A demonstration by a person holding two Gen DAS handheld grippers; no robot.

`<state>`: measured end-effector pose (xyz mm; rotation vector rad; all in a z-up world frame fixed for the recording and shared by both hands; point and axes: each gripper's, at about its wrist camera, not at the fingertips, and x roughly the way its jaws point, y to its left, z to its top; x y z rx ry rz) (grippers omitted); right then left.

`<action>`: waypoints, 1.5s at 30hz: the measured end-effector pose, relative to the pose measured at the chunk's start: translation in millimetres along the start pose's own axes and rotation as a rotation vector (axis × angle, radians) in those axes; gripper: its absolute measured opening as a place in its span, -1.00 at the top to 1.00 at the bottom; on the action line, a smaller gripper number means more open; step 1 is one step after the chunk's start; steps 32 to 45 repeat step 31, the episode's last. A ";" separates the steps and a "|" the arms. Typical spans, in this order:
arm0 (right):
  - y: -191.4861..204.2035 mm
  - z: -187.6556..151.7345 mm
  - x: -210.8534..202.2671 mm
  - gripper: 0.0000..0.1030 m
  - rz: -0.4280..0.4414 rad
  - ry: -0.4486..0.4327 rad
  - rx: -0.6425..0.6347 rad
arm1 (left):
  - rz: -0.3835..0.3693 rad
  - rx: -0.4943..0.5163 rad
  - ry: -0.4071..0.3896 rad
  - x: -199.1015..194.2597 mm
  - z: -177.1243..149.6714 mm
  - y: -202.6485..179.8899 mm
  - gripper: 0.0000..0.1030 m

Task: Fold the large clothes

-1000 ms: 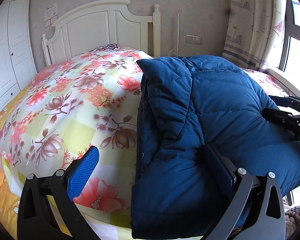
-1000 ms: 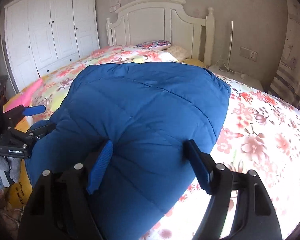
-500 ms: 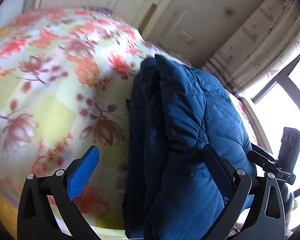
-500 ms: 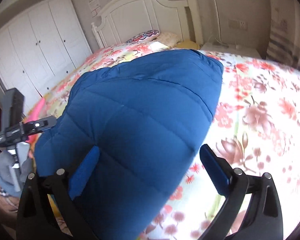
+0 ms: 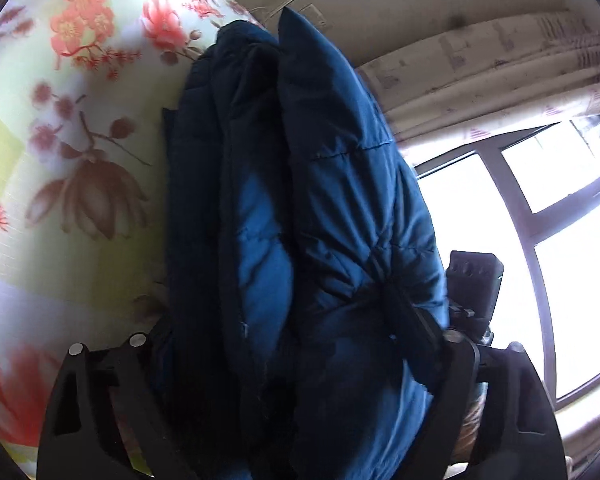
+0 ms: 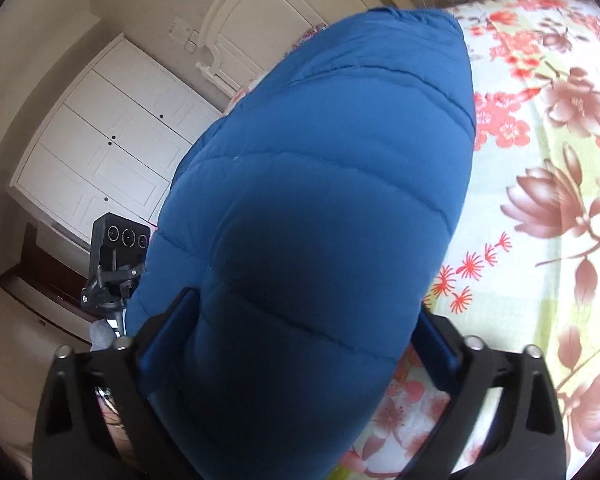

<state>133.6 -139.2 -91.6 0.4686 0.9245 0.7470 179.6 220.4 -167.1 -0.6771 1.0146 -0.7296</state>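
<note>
From my left wrist camera, the left gripper (image 5: 284,344) is closing on the jacket (image 5: 300,200), folded layers bunched between its fingers, bedspread (image 5: 60,160) left, window (image 5: 560,220) right. From the right camera, my right gripper (image 6: 300,344) is closing round the jacket's smooth outer side, pads touching; wardrobe (image 6: 100,152) left, open bedspread right.

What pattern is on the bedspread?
Pink and red flowers on the pale bedspread, clearest in the right wrist view.

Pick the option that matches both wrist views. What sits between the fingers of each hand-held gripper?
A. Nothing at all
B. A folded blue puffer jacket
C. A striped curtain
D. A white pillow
B. The folded blue puffer jacket bulges between the closing fingers of the left hand-held gripper and the right hand-held gripper, lying on the floral bedspread.
</note>
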 end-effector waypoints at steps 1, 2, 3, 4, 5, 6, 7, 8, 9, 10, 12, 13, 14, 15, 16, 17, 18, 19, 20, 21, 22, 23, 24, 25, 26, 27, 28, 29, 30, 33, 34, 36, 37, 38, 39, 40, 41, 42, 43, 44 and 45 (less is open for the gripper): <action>4.8 -0.5 -4.0 -0.48 -0.020 -0.023 -0.041 | -0.009 0.009 -0.016 0.1 -1.5 -1.3 -0.41; 11.9 -0.1 -8.5 -0.39 -0.050 -0.052 -0.095 | -0.018 0.020 -0.041 0.1 -4.0 -5.1 -0.38; 14.6 2.3 -11.2 -0.35 -0.070 -0.074 -0.125 | -0.017 0.044 -0.068 0.8 -5.7 -12.8 -0.34; 17.0 6.9 -16.4 -0.29 -0.093 -0.104 -0.150 | -0.020 0.060 -0.089 1.7 -5.9 -19.6 -0.33; 17.5 13.6 -22.9 -0.26 -0.115 -0.134 -0.168 | -0.029 0.073 -0.110 5.2 -4.4 -28.4 -0.31; 15.2 19.9 -30.1 -0.25 -0.132 -0.158 -0.183 | -0.030 0.086 -0.128 11.2 0.5 -36.9 -0.29; 11.3 27.5 -37.5 -0.23 -0.147 -0.181 -0.189 | -0.025 0.104 -0.143 18.7 7.0 -45.7 -0.29; 8.1 36.2 -43.9 -0.22 -0.166 -0.201 -0.191 | -0.026 0.117 -0.152 25.6 13.5 -52.7 -0.28; 2.6 47.1 -52.2 -0.21 -0.191 -0.225 -0.194 | -0.036 0.124 -0.158 37.0 25.3 -61.5 -0.28; -4.6 57.3 -61.1 -0.21 -0.208 -0.243 -0.192 | -0.046 0.127 -0.158 49.6 38.1 -69.5 -0.28; -24.0 81.3 -77.1 -0.21 -0.235 -0.275 -0.166 | -0.052 0.139 -0.154 69.5 59.7 -85.9 -0.28; -33.8 92.1 -83.1 -0.21 -0.246 -0.286 -0.151 | -0.053 0.143 -0.151 81.7 71.6 -93.5 -0.28; -46.5 102.4 -90.9 -0.21 -0.255 -0.295 -0.137 | -0.053 0.144 -0.149 96.8 85.2 -102.1 -0.28; -62.0 114.1 -97.6 -0.21 -0.263 -0.296 -0.115 | -0.048 0.143 -0.149 109.4 95.5 -109.0 -0.28; -77.5 123.6 -101.4 -0.22 -0.268 -0.292 -0.091 | -0.043 0.139 -0.149 121.5 103.9 -113.3 -0.28; -93.9 129.4 -104.4 -0.22 -0.271 -0.284 -0.070 | -0.032 0.133 -0.148 139.1 112.2 -115.7 -0.28; -114.0 136.3 -103.3 -0.23 -0.280 -0.267 -0.038 | -0.016 0.118 -0.141 157.2 116.4 -114.5 -0.28; -131.0 139.3 -97.2 -0.27 -0.304 -0.238 -0.003 | 0.013 0.093 -0.120 178.3 115.7 -110.1 -0.28; -146.0 139.9 -88.2 -0.39 -0.341 -0.203 0.027 | 0.051 0.069 -0.095 195.6 114.8 -102.7 -0.28; -159.2 136.6 -86.7 -0.48 -0.333 -0.204 0.059 | 0.077 0.054 -0.082 210.9 109.7 -94.2 -0.32; -165.7 132.2 -91.0 -0.55 -0.306 -0.218 0.076 | 0.051 0.052 -0.117 212.5 102.9 -88.9 -0.35; -163.8 131.8 -92.4 -0.63 -0.311 -0.219 0.078 | 0.039 0.047 -0.136 212.4 98.7 -87.2 -0.36; -155.9 131.7 -95.3 -0.67 -0.346 -0.220 0.066 | 0.033 0.044 -0.135 211.4 97.0 -85.4 -0.37; -150.3 132.1 -98.5 -0.71 -0.383 -0.222 0.049 | 0.037 0.049 -0.130 208.6 96.5 -84.4 -0.38; -139.3 134.3 -101.7 -0.71 -0.452 -0.235 0.027 | 0.044 0.054 -0.126 206.0 95.9 -83.8 -0.38; -127.1 139.3 -107.9 -0.71 -0.559 -0.276 0.003 | 0.055 0.059 -0.126 203.1 95.8 -84.9 -0.38; -113.1 141.2 -111.0 -0.71 -0.628 -0.318 -0.016 | 0.065 0.063 -0.128 200.9 95.3 -88.0 -0.38; -97.5 143.5 -113.1 -0.74 -0.643 -0.354 -0.047 | 0.085 0.071 -0.134 197.9 94.6 -90.8 -0.39; -79.5 148.6 -110.6 -0.74 -0.636 -0.387 -0.106 | 0.102 0.079 -0.145 197.4 92.3 -93.2 -0.43; -63.5 153.9 -104.8 -0.74 -0.655 -0.411 -0.170 | 0.126 0.086 -0.165 194.9 89.3 -96.2 -0.46; -63.5 153.9 -104.8 -0.74 -0.655 -0.411 -0.170 | 0.126 0.086 -0.165 194.9 89.3 -96.2 -0.46; -63.5 153.9 -104.8 -0.74 -0.655 -0.411 -0.170 | 0.126 0.086 -0.165 194.9 89.3 -96.2 -0.46; -63.5 153.9 -104.8 -0.74 -0.655 -0.411 -0.170 | 0.126 0.086 -0.165 194.9 89.3 -96.2 -0.46; -63.5 153.9 -104.8 -0.74 -0.655 -0.411 -0.170 | 0.126 0.086 -0.165 194.9 89.3 -96.2 -0.46; -63.5 153.9 -104.8 -0.74 -0.655 -0.411 -0.170 | 0.126 0.086 -0.165 194.9 89.3 -96.2 -0.46; -63.5 153.9 -104.8 -0.74 -0.655 -0.411 -0.170 | 0.126 0.086 -0.165 194.9 89.3 -96.2 -0.46; -63.5 153.9 -104.8 -0.74 -0.655 -0.411 -0.170 | 0.126 0.086 -0.165 194.9 89.3 -96.2 -0.46; -63.5 153.9 -104.8 -0.74 -0.655 -0.411 -0.170 | 0.126 0.086 -0.165 194.9 89.3 -96.2 -0.46; -63.5 153.9 -104.8 -0.74 -0.655 -0.411 -0.170 | 0.126 0.086 -0.165 194.9 89.3 -96.2 -0.46; -63.5 153.9 -104.8 -0.74 -0.655 -0.411 -0.170 | 0.126 0.086 -0.165 194.9 89.3 -96.2 -0.46; -63.5 153.9 -104.8 -0.74 -0.655 -0.411 -0.170 | 0.126 0.086 -0.165 194.9 89.3 -96.2 -0.46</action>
